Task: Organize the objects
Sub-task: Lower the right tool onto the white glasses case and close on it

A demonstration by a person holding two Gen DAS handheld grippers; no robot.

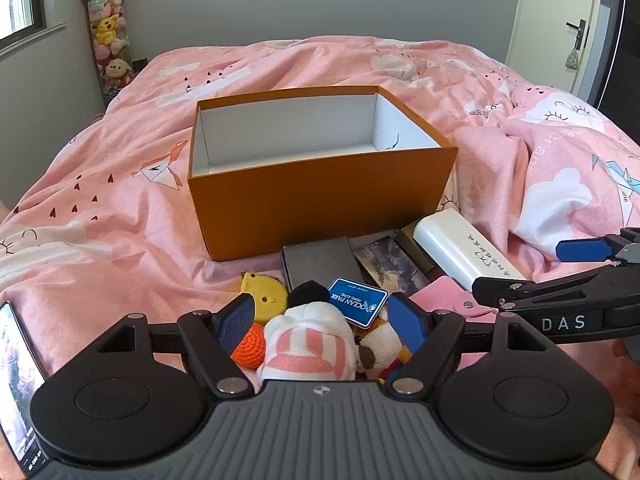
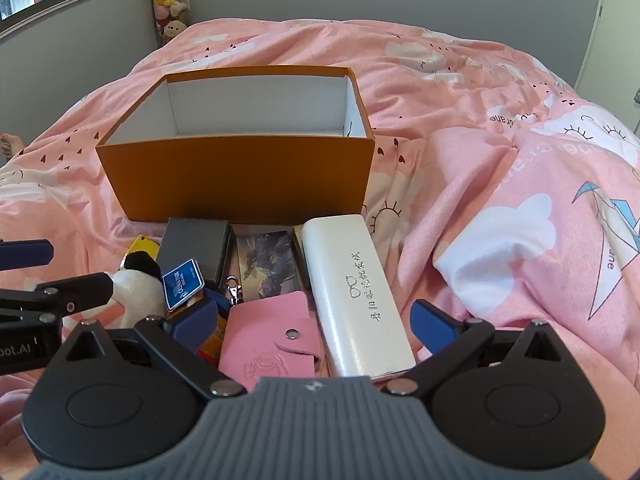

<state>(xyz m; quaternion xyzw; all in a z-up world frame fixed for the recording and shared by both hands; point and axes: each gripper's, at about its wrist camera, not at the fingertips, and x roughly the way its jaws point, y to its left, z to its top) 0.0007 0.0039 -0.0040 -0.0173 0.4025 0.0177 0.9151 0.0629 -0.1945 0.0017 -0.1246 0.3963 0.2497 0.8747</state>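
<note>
On the pink bed [image 1: 100,216], the orange box [image 1: 320,196] sits empty behind the pile, and both tongs, left [image 1: 324,324] and right [image 2: 316,330], are wide and hold nothing, so pinch the white case [image 2: 352,292] across its narrow middle

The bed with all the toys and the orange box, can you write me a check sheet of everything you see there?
Surface: pink patterned duvet, rumpled.
Job's things: orange box, open, white inside, nothing seen in it. In front of it: white glasses case, pink snap wallet, grey box, picture card, blue Ocean Park tag, plush toys, orange crochet ball, yellow item.
Clutter: phone at the left edge.
Grippers: left gripper open over the plush toys; right gripper open around wallet and case.
Cables: nothing seen.
Surroundings: grey wall, window, stacked plushies, door.
</note>
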